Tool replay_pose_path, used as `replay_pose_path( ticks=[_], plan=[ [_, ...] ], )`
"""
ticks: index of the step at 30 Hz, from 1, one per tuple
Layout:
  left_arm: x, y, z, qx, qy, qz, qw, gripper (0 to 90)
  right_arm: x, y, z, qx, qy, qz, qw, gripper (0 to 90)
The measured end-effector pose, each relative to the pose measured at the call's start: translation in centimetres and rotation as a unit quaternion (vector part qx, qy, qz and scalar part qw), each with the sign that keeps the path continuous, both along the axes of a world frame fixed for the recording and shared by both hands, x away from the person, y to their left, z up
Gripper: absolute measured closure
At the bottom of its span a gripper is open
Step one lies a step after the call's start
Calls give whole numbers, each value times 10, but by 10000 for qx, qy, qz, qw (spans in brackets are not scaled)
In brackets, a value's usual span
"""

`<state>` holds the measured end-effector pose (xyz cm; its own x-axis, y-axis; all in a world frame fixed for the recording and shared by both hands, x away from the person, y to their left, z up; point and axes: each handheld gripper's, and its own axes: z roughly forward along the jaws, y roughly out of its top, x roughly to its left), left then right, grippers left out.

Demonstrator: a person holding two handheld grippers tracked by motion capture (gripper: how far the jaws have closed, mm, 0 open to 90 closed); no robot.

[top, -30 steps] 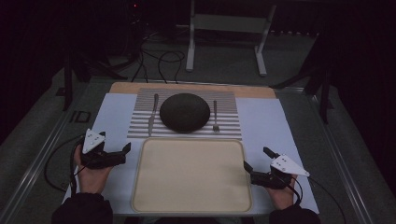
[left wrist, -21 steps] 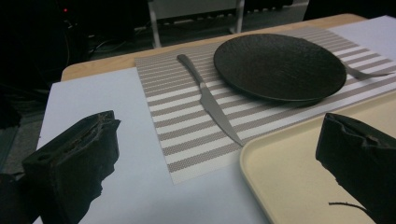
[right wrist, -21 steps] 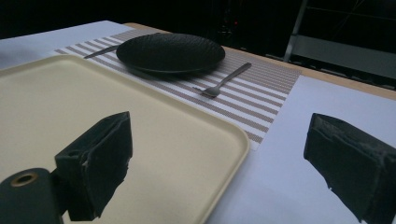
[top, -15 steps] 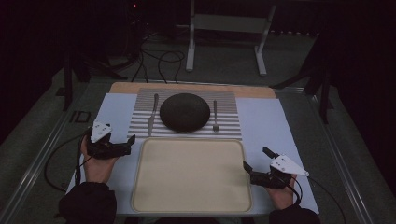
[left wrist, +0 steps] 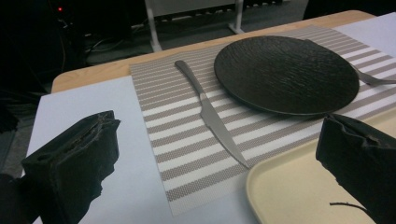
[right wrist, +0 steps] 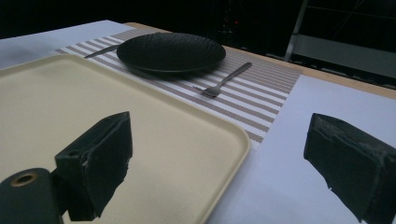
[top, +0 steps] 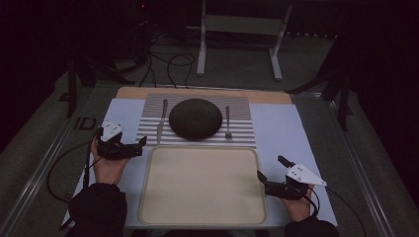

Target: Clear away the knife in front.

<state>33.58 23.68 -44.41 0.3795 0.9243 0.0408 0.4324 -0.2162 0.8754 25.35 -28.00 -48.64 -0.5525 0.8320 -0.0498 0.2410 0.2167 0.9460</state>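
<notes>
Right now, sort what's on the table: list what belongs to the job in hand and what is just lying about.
In the job:
left gripper, jaws open, nearing the knife
tray
right gripper, jaws open at the tray's edge

Lying about:
plate
fork
striped placemat

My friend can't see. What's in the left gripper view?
A knife lies on a striped mat beside a black plate. Two open black fingers frame it, with a cream tray at the bottom right.
</notes>
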Motion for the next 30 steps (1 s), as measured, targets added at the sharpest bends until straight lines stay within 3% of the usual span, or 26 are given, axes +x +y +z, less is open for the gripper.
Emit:
replay_pose_path(
  ticks=[20, 30],
  plan=[
    [36, -12, -5, 180, 316, 42, 9993, 0, 1, 0, 0, -29, 15, 10, 10000, 84],
    [50, -15, -7, 178, 343, 88, 9992, 0, 1, 0, -1, -22, 19, 16, 10000, 84]
  ],
)
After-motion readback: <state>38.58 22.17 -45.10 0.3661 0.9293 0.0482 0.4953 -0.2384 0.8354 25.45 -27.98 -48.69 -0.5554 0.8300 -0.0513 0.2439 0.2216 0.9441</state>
